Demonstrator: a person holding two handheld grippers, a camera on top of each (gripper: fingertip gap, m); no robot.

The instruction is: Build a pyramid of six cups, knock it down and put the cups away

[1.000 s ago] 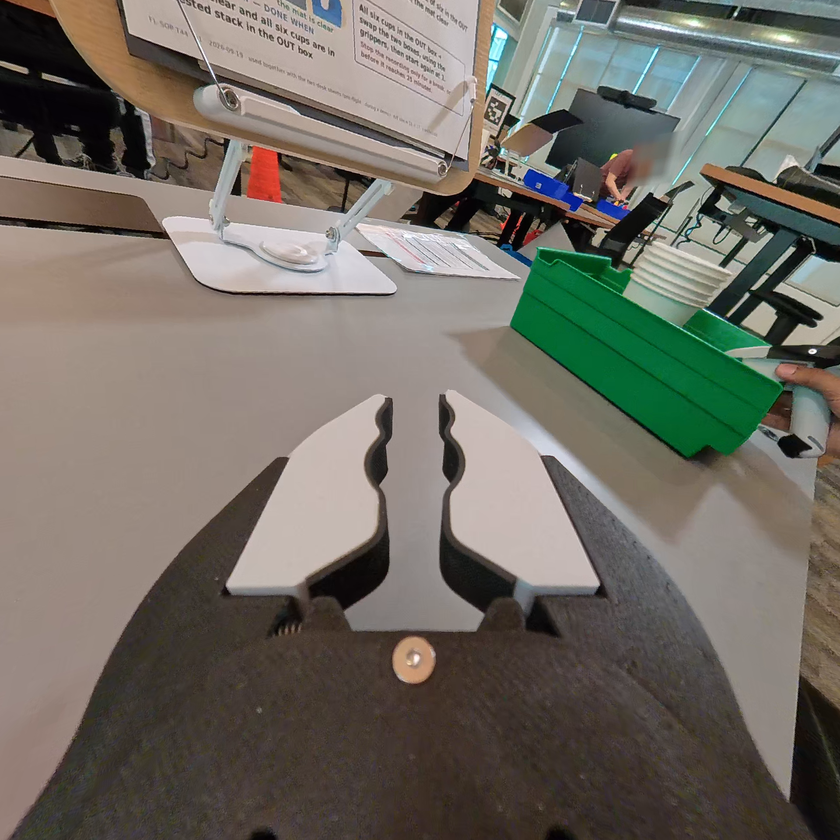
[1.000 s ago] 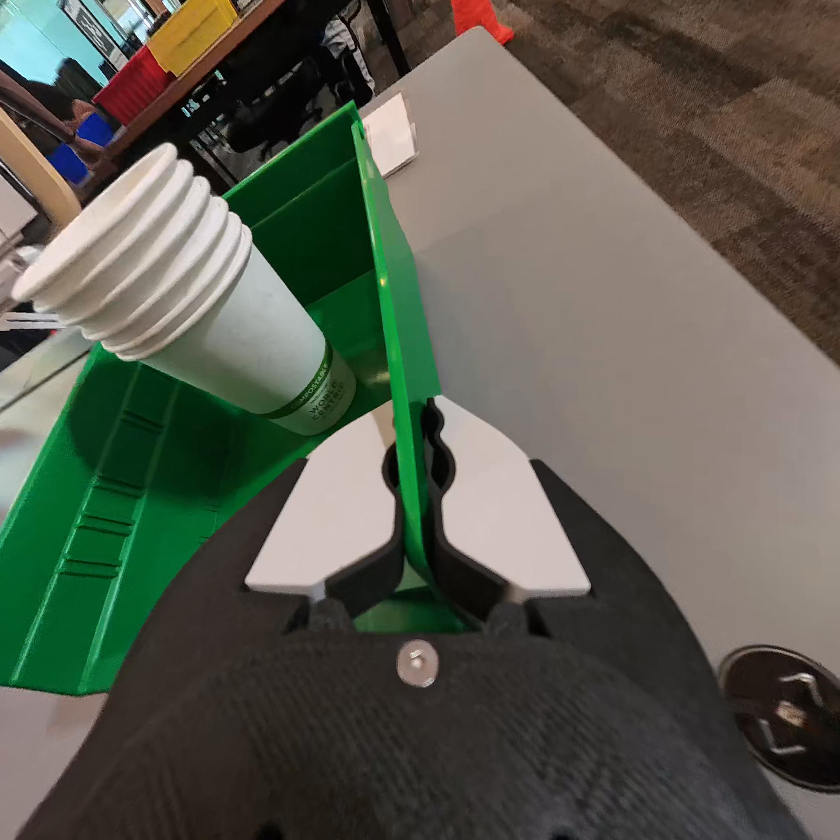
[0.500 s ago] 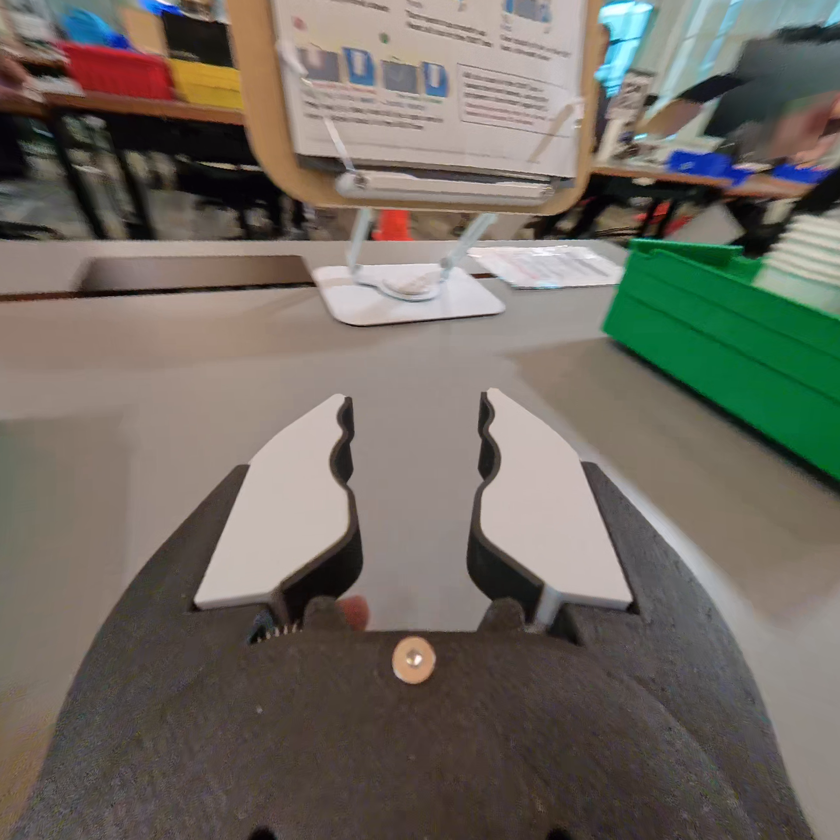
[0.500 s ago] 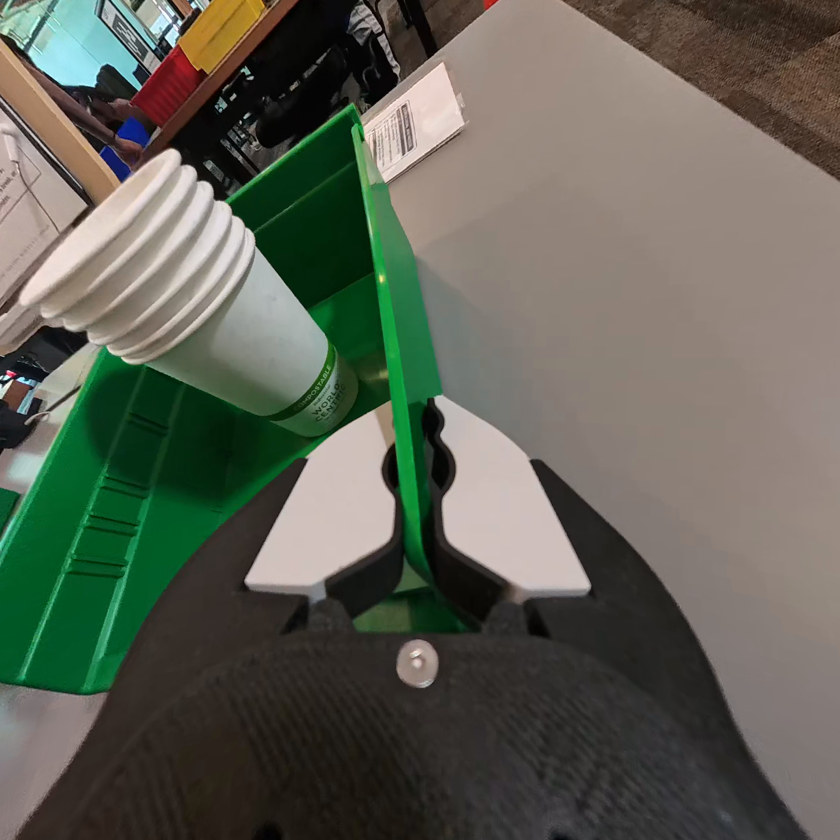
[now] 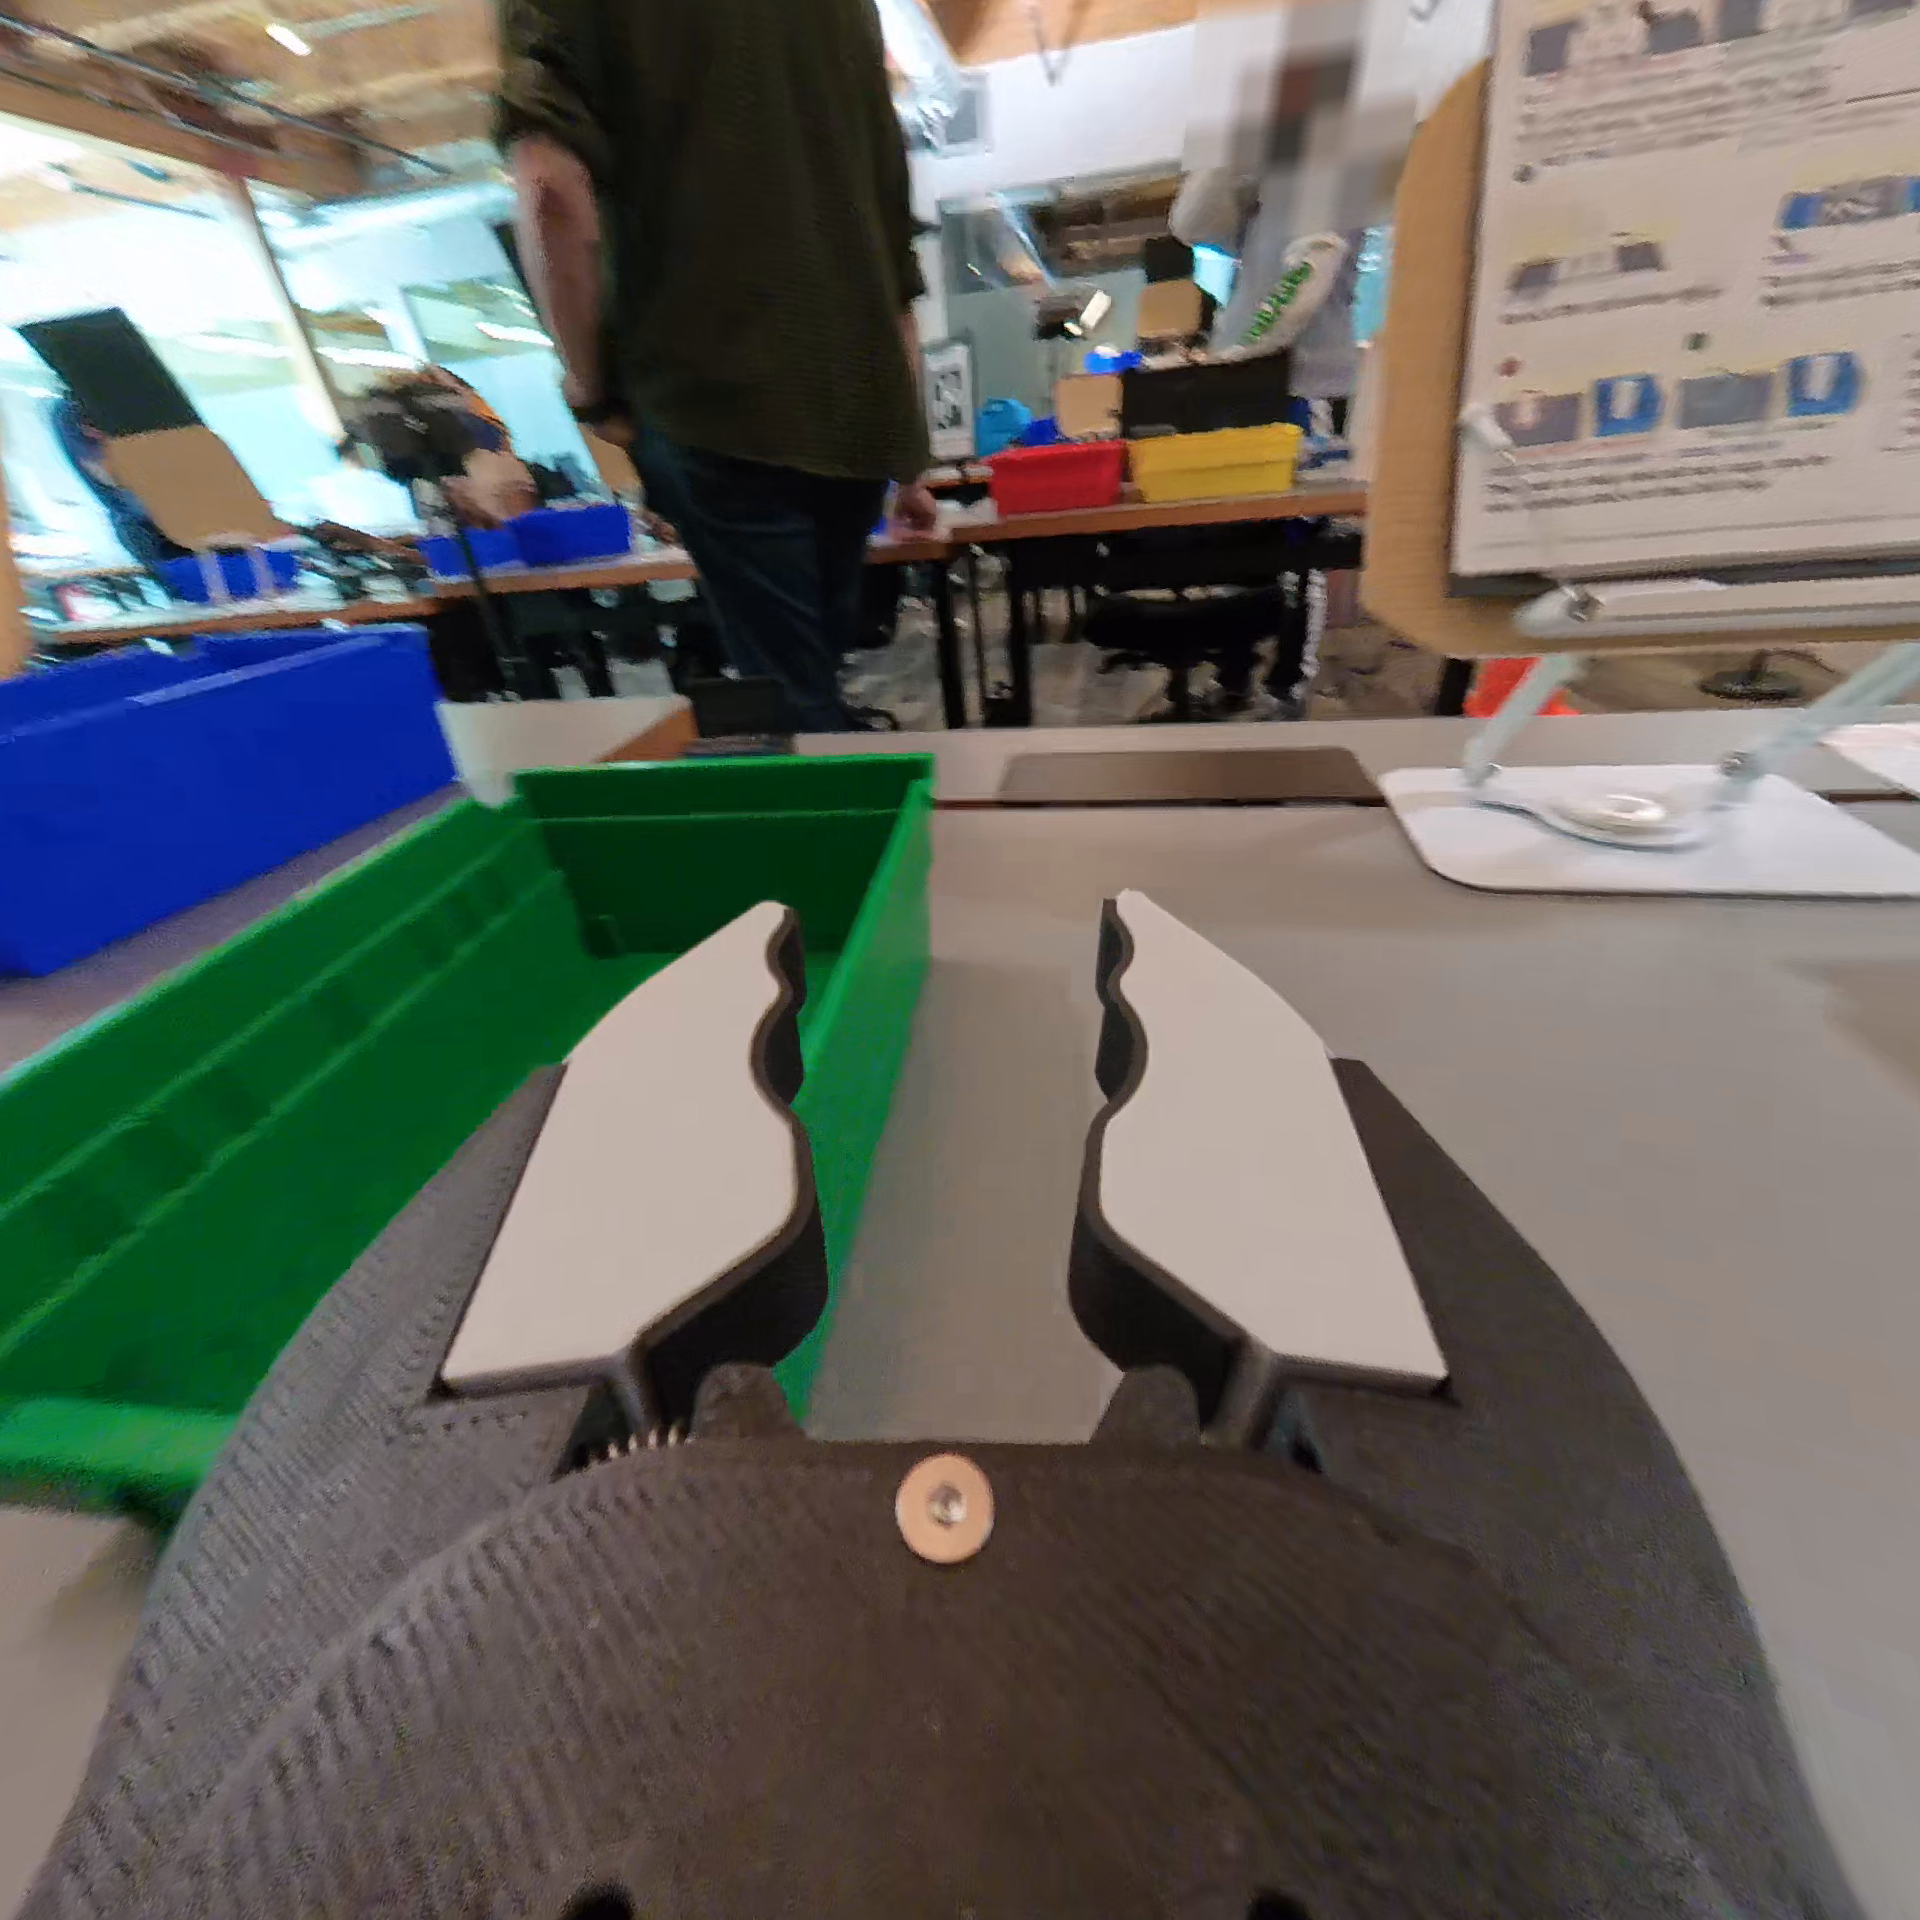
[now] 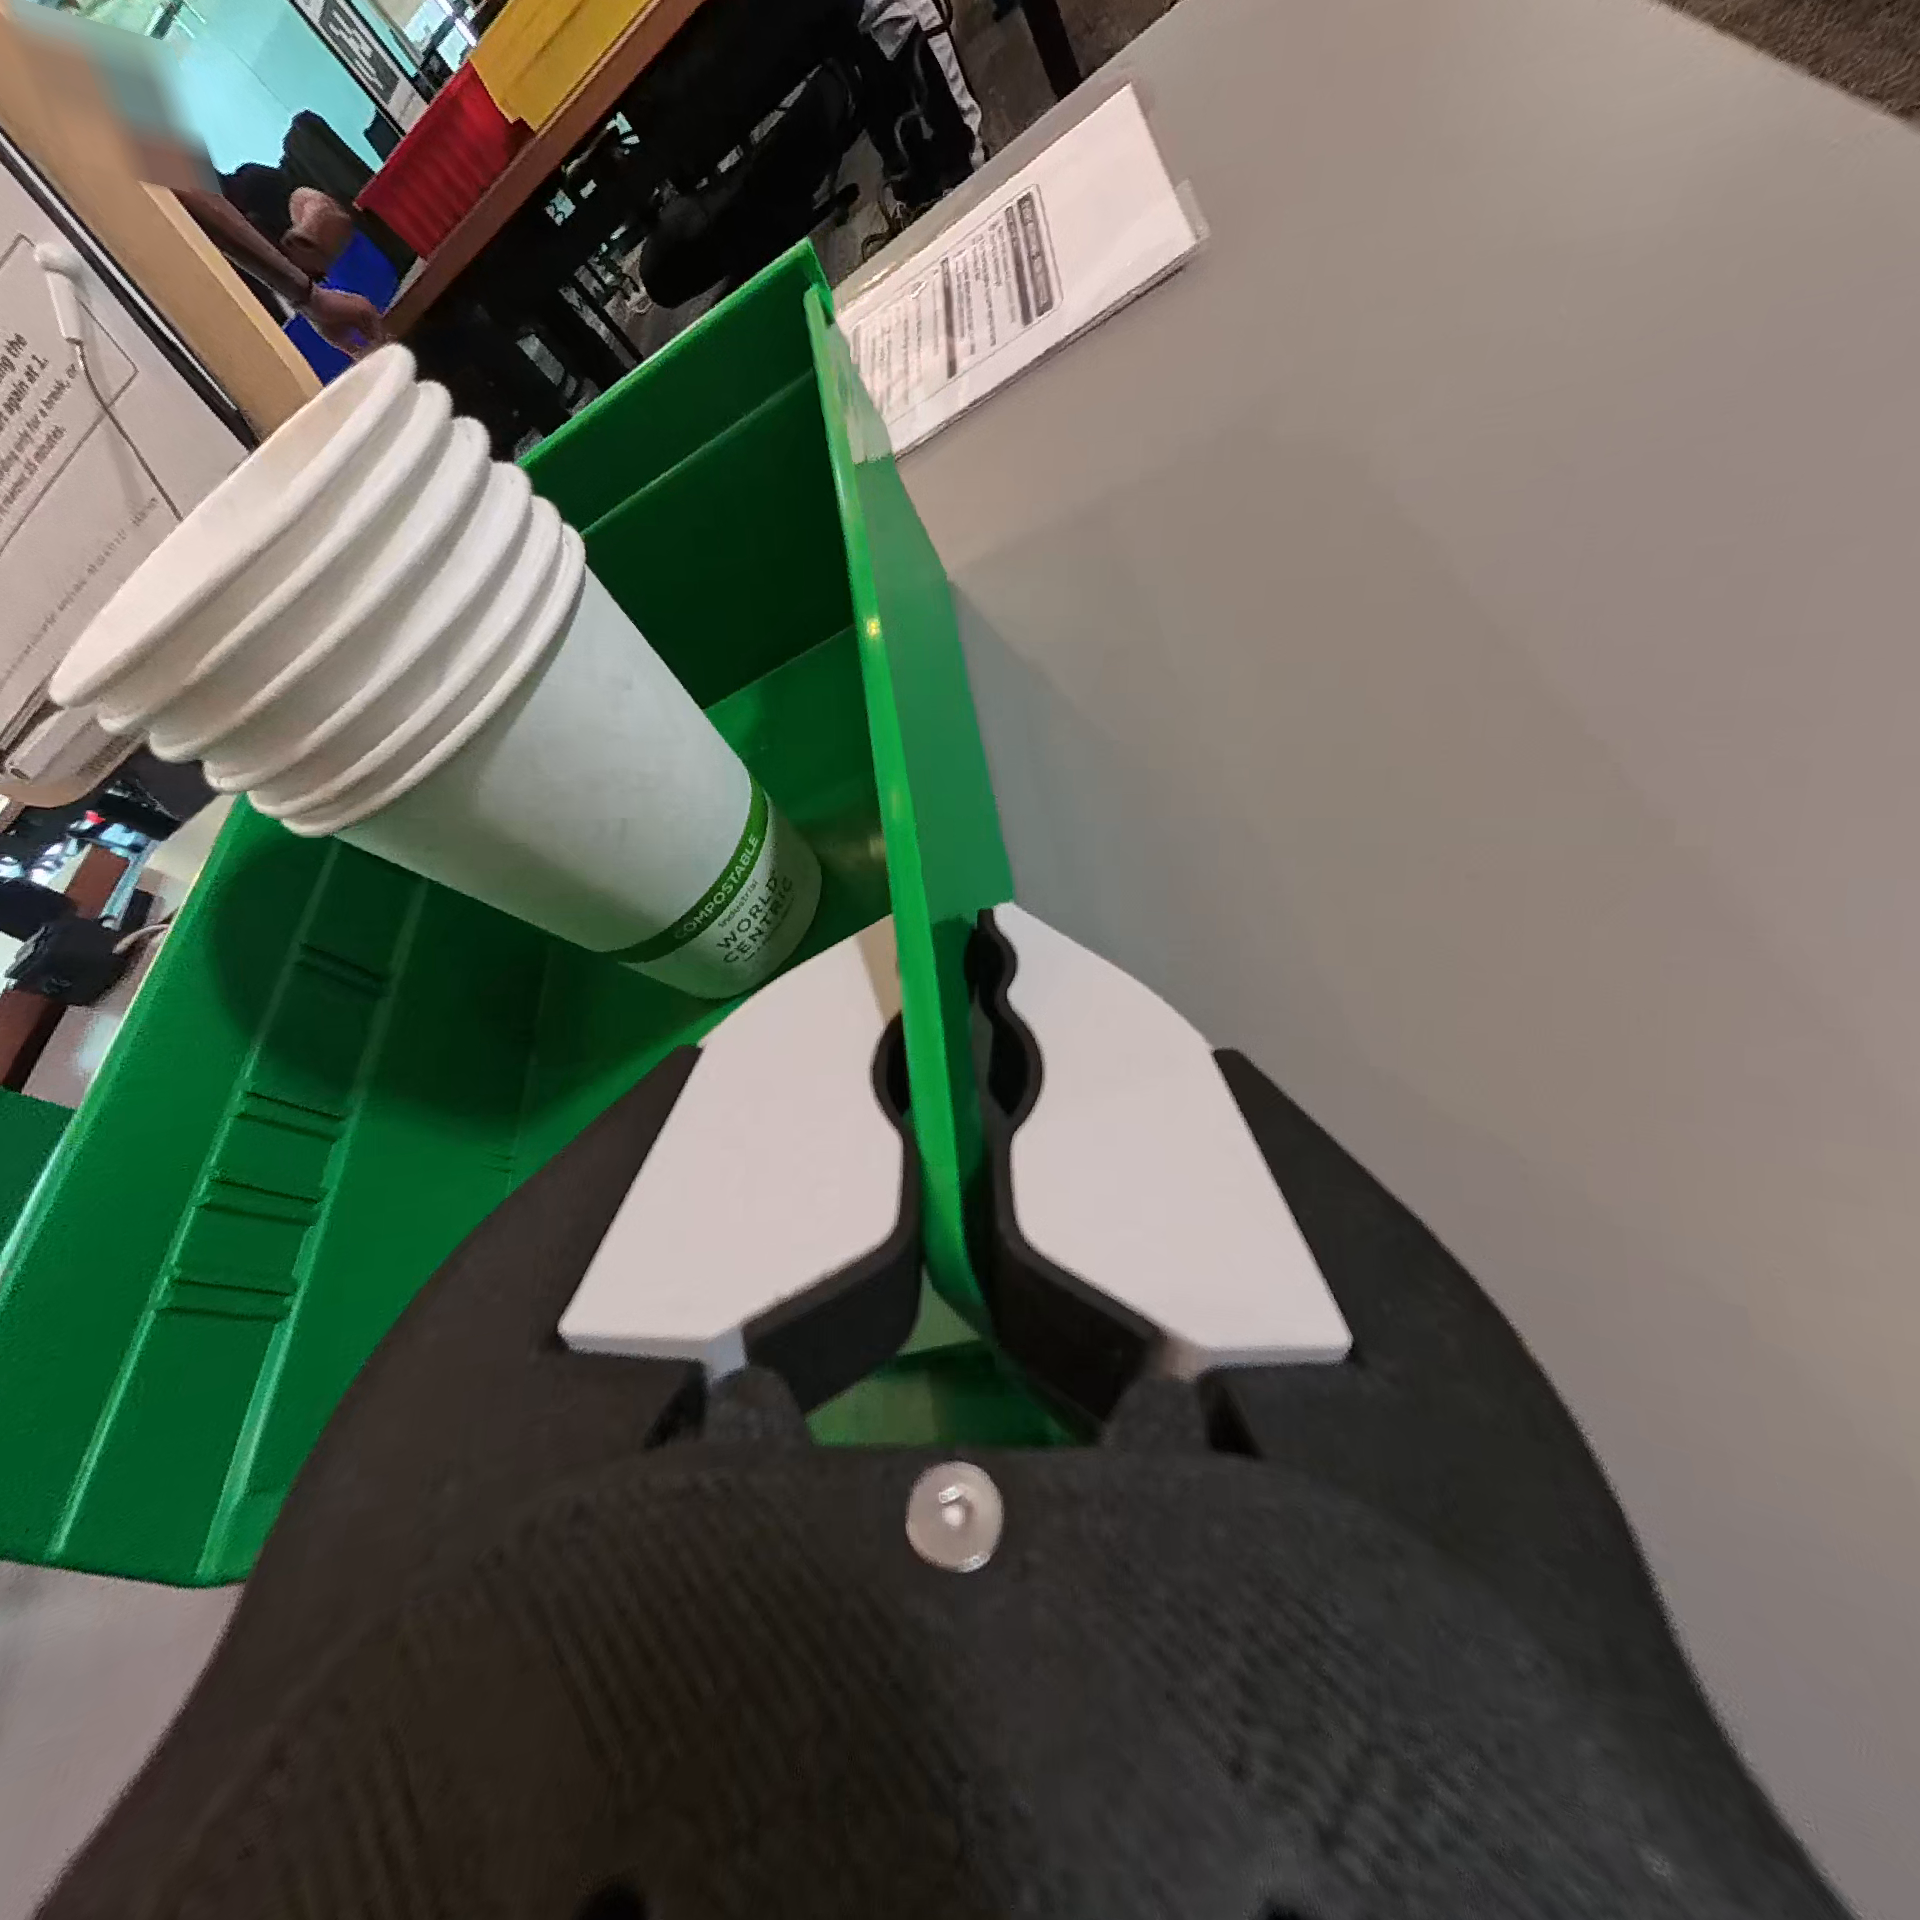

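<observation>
In the left wrist view my left gripper (image 5: 948, 909) is open. It straddles the right wall (image 5: 873, 997) of an empty green bin (image 5: 312, 1091). The left finger (image 5: 665, 1132) is over the bin's inside and the right finger (image 5: 1226, 1132) is over the grey table (image 5: 1558, 1091). The wall stands close to the left pad, with a wide gap to the right pad. In the right wrist view my right gripper (image 6: 930, 940) is shut on the side wall (image 6: 914, 779) of a second green bin (image 6: 260, 1195). A stack of white paper cups (image 6: 416, 675) stands in that bin.
A document stand with a white base (image 5: 1662, 831) and a printed board (image 5: 1714, 312) is on the table at the right. A blue bin (image 5: 208, 758) lies beyond the left bin. A person (image 5: 748, 312) stands behind the table. A laminated sheet (image 6: 1018, 281) lies past the right bin.
My left gripper opened wider and swung left, from facing the document stand to straddling the empty green bin's wall. My right gripper stayed shut on its bin wall and the view shifted slightly.
</observation>
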